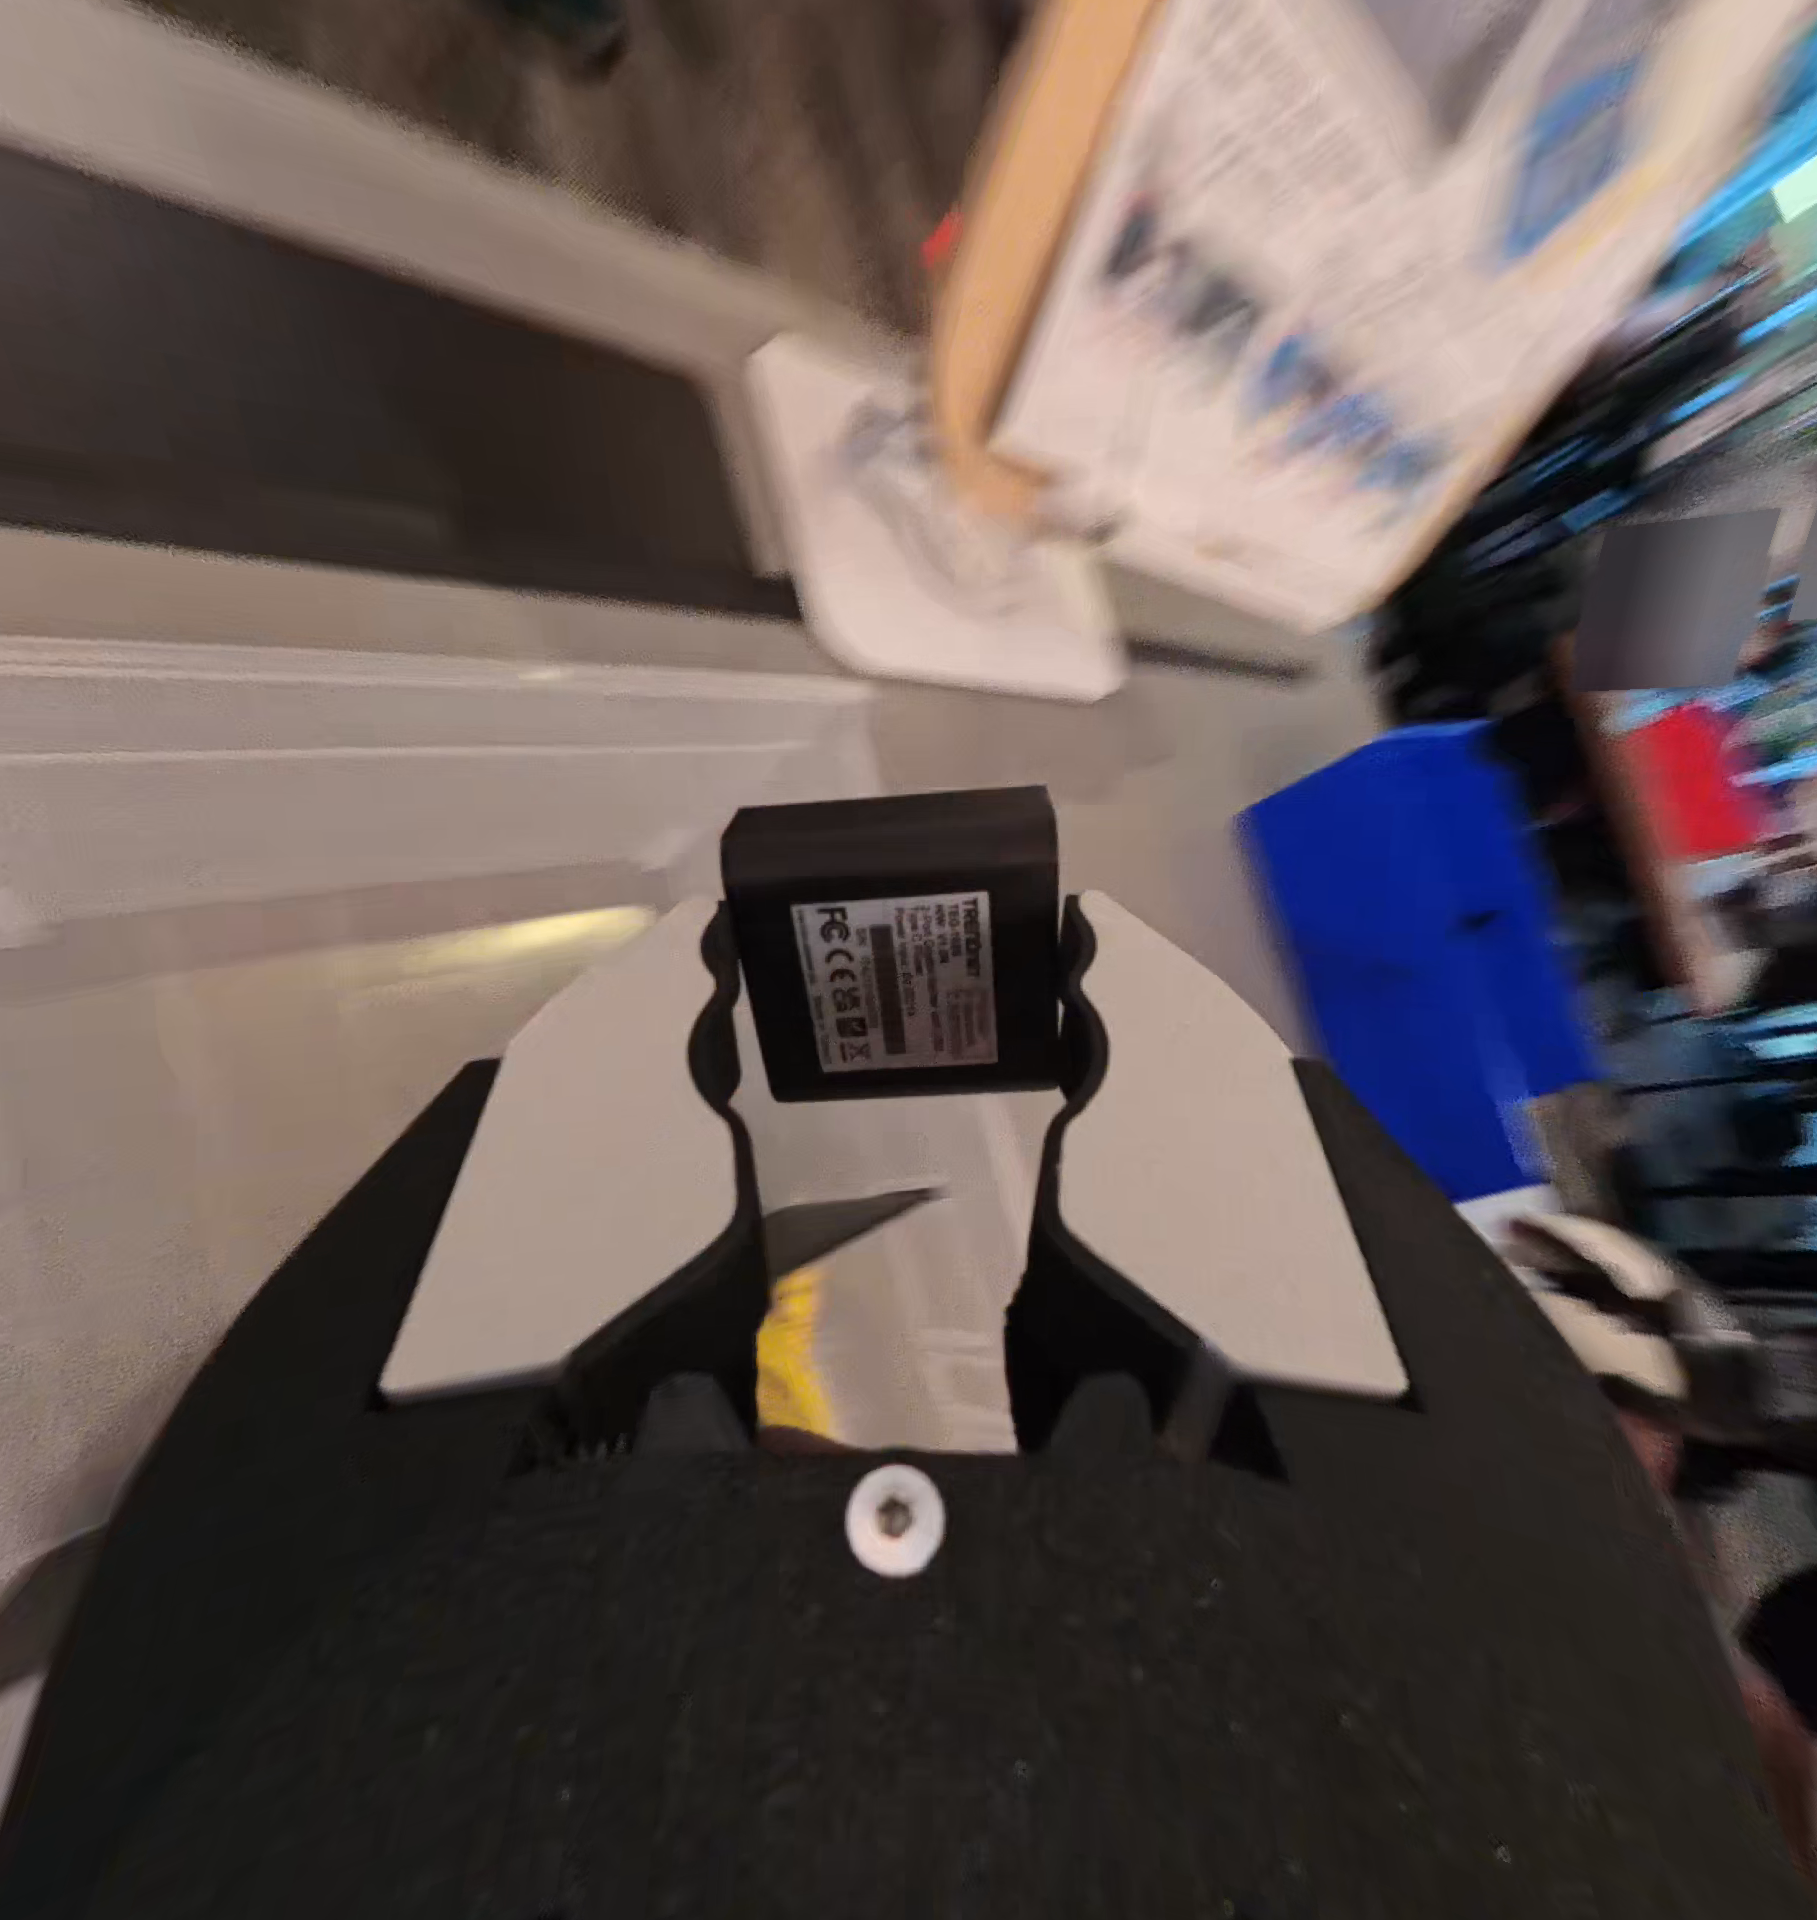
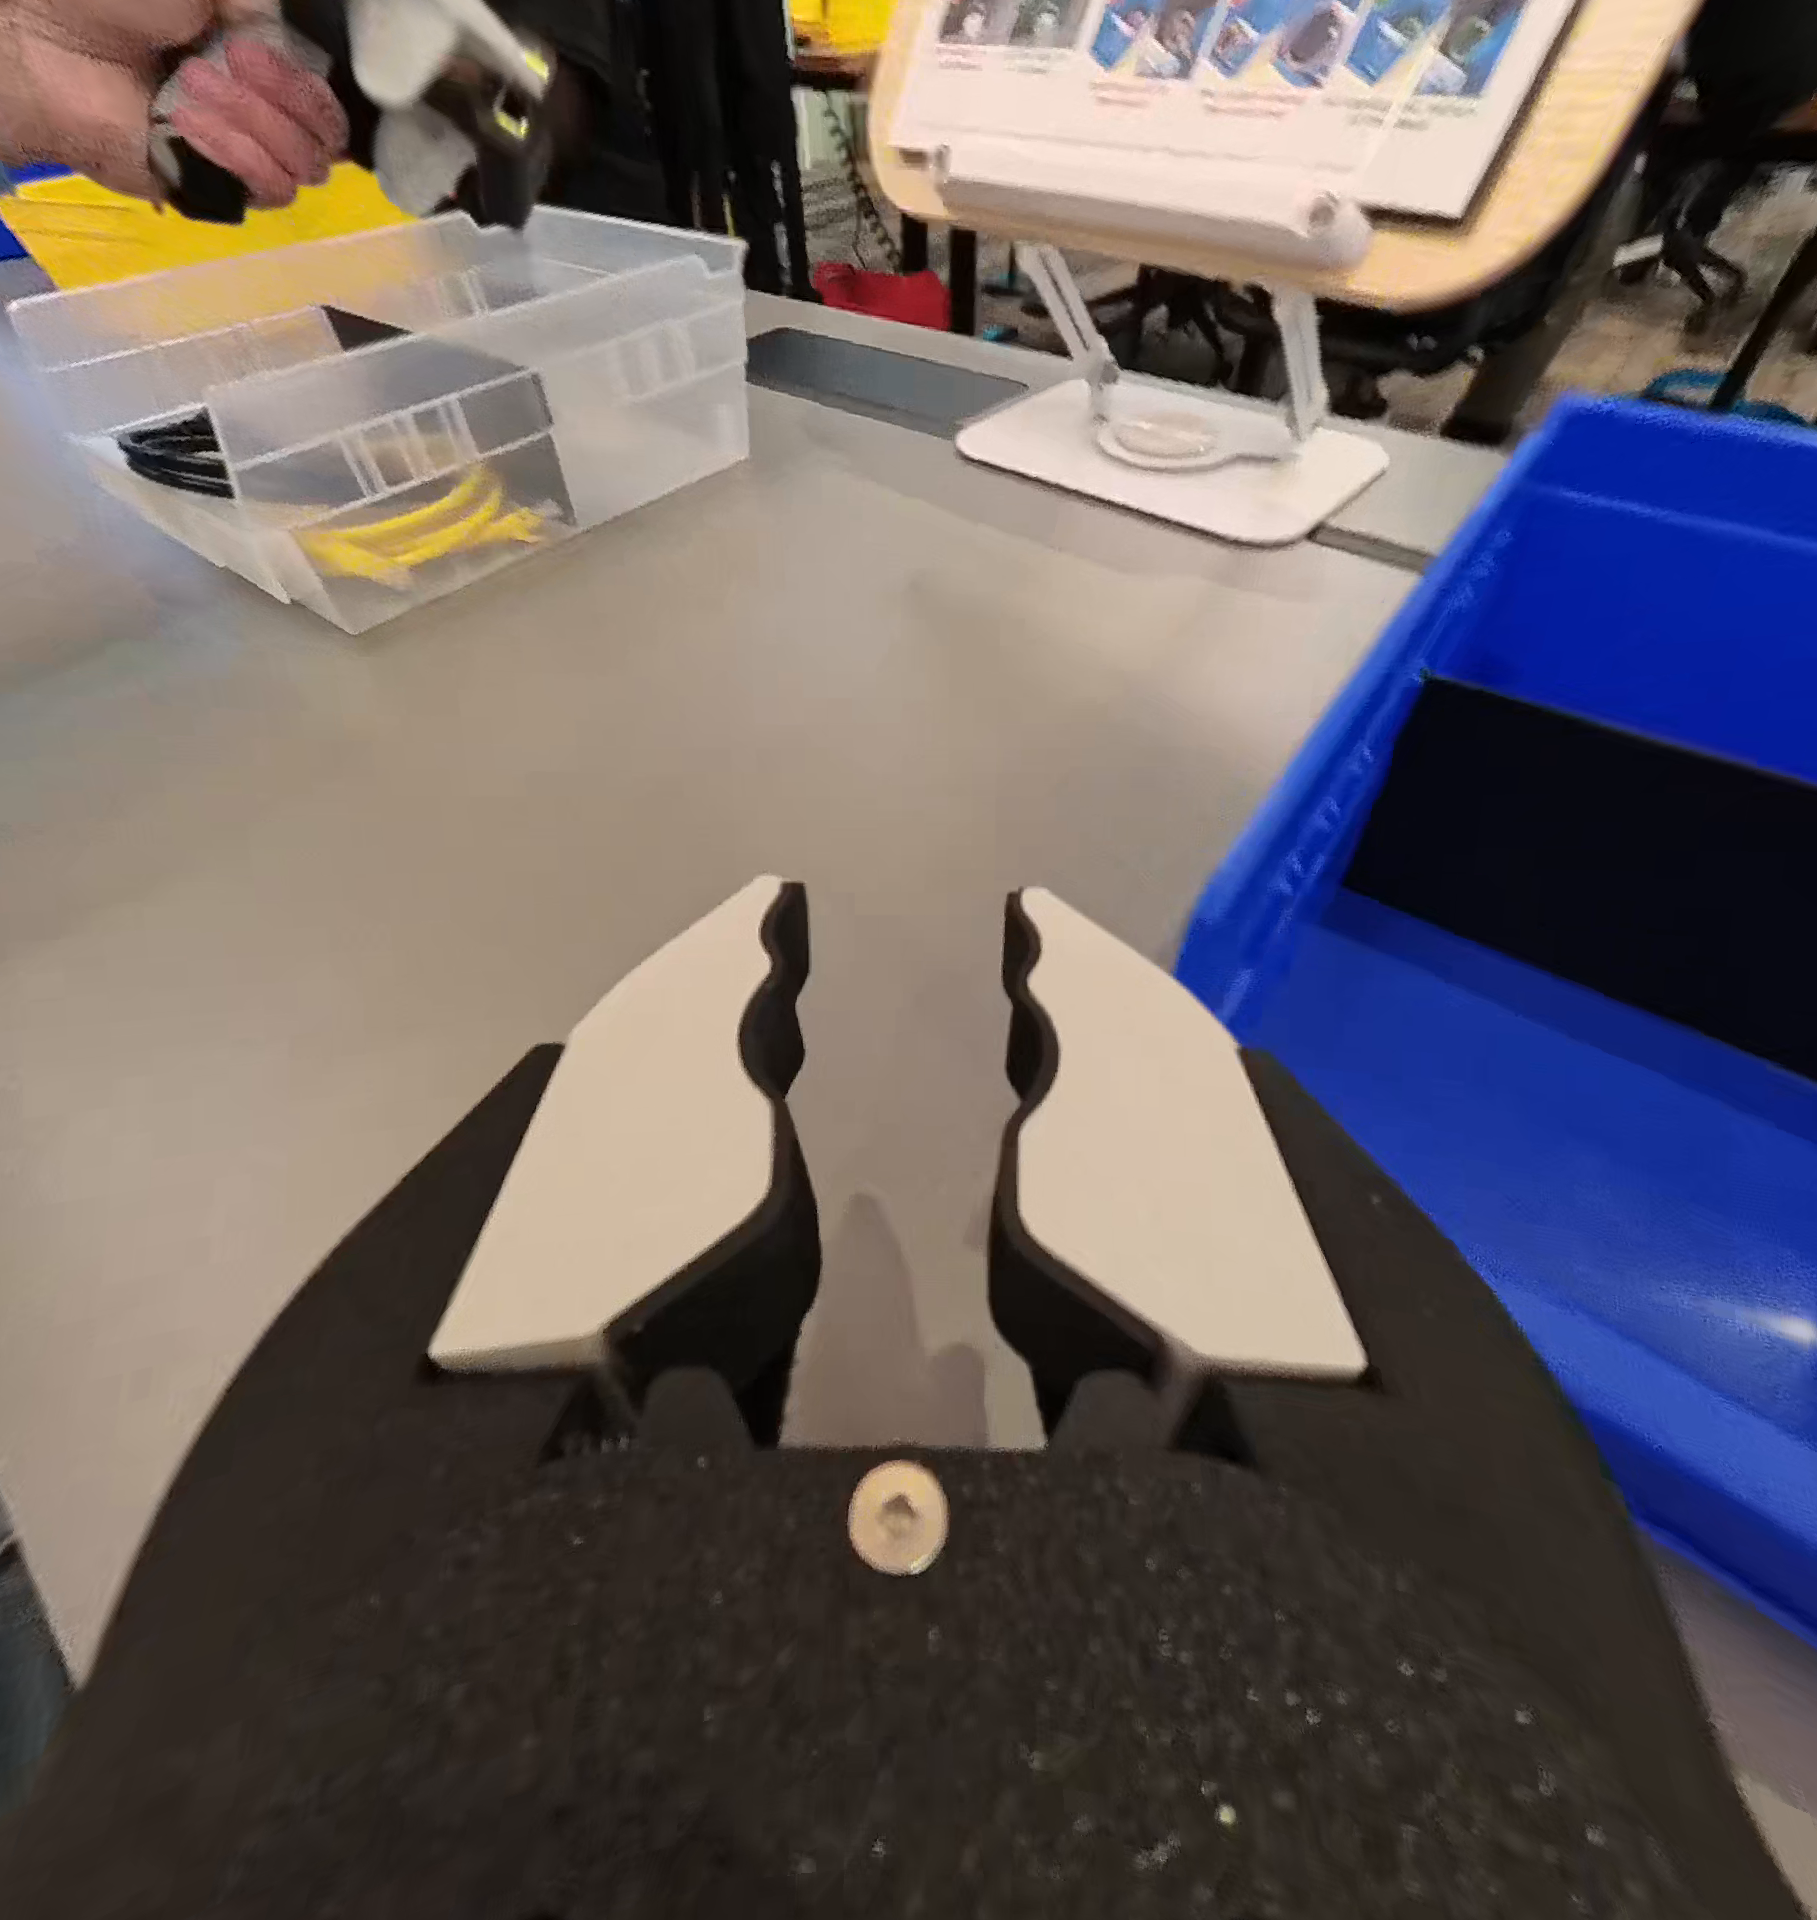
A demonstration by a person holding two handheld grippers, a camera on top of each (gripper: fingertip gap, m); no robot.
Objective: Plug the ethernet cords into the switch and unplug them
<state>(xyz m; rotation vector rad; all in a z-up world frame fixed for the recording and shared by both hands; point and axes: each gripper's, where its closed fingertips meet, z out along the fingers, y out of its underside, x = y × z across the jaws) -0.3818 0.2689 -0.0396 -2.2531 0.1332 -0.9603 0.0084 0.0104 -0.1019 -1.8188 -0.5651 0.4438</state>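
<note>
Roughly: grey table [image 2: 571,831] lay below me, blue bin [image 2: 1610,935] at right, clear tray [image 2: 655,416] far left with yellow ethernet cords [image 2: 416,530] inside; my left gripper [image 1: 891,997] clamped black switch [image 1: 888,935], both pads on its sides, label up; my right gripper [image 2: 906,987] stood parted, nothing between; my judgement: set switch flat on bare table, ports toward me, keep squeeze even

White printed label [image 1: 888,987] on black switch [image 1: 893,935].

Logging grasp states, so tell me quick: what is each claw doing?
Left claw: closed on the black switch.
Right claw: open, nothing in it.
</note>
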